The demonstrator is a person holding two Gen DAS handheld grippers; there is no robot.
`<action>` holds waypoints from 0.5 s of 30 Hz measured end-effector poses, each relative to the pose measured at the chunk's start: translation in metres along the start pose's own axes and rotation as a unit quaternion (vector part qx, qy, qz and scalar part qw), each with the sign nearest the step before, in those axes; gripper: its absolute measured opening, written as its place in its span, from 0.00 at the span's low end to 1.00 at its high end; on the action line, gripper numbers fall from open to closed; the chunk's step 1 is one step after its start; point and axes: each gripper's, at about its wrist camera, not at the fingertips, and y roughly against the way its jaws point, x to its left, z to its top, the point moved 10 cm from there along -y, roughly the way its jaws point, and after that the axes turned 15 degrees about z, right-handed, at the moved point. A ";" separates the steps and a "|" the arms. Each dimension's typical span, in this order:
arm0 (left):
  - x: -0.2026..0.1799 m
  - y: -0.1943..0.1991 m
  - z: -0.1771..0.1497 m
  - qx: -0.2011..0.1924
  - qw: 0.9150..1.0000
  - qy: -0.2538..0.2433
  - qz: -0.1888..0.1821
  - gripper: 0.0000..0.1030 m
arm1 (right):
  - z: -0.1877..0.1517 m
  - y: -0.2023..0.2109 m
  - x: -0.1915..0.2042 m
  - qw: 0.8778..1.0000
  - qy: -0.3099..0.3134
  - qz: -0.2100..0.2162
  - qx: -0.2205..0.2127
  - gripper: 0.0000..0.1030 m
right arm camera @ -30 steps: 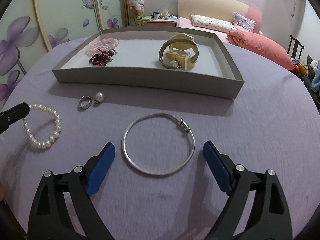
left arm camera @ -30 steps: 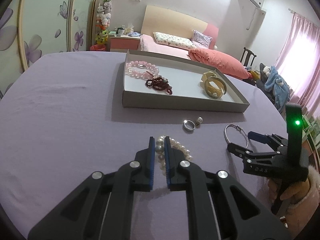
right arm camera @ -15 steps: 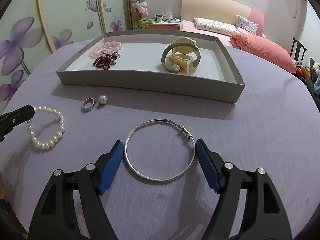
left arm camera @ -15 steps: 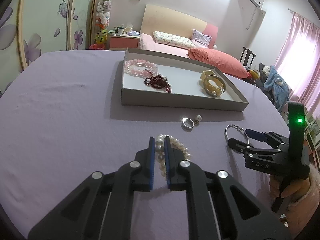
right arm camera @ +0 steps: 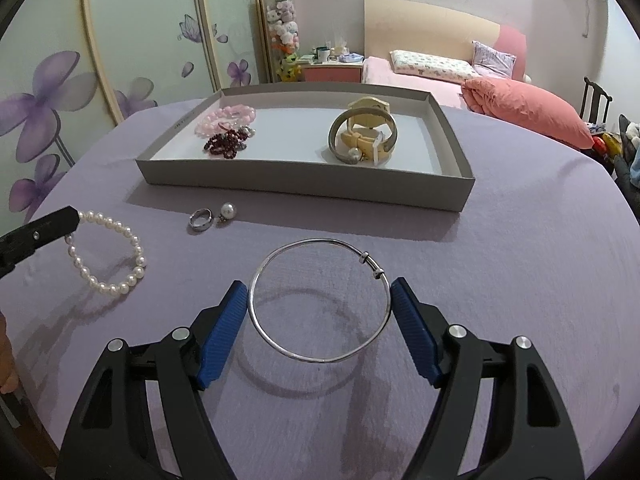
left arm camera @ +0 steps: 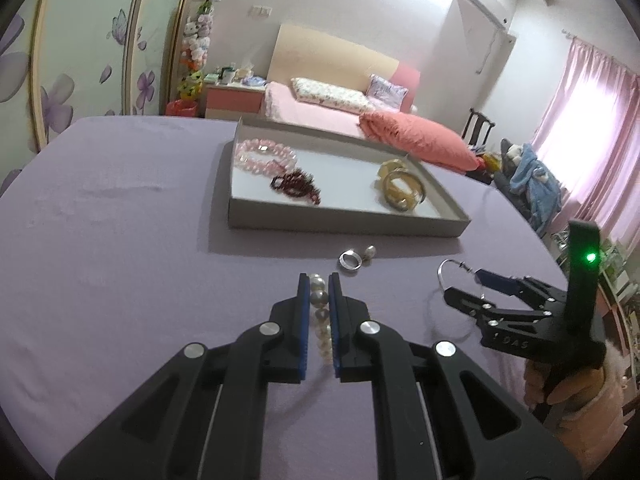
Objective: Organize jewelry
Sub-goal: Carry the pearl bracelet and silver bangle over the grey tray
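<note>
Silver thin-wire bangle with a small sliding clasp (right arm camera: 320, 300): spans the gap between the blue pads of the right hand-held gripper (right arm camera: 319, 330), opposite edges touching or almost touching both pads. Jaws just closed in from a wider spread a second ago, now stand medium-wide and steady. Shadow ring on the purple cloth-covered surface (right arm camera: 520, 280) sits offset below the hoop, so bangle reads as raised clear of the cloth; grip judged made, though not beyond doubt.

White pearl-bead bracelet (left arm camera: 320, 312): pinched by a few beads in the left hand-held gripper (left arm camera: 319, 292), jaws fully closed on it, unchanged over the last second; remainder of the loop hangs below the pads.

Grey shallow rectangular cardboard tray (right arm camera: 304, 184): beyond both grippers, already holds other pieces.

Silver band ring (right arm camera: 200, 219) and pearl stud earring (right arm camera: 229, 210): loose on the cloth just before the tray, unclaimed.

Both held pieces judged ready for carrying to the tray.
</note>
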 end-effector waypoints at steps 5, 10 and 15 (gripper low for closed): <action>-0.005 0.017 0.008 -0.022 1.000 0.001 -0.014 0.10 | 0.002 0.007 0.002 1.000 -0.001 0.002 -0.010 0.71; -0.008 0.025 0.012 -0.033 0.999 0.000 -0.018 0.10 | 0.006 0.017 0.005 1.000 -0.001 0.005 -0.028 0.71; -0.007 0.031 0.013 -0.042 0.999 0.006 -0.020 0.10 | 0.012 0.029 0.006 0.998 -0.001 0.005 -0.055 0.71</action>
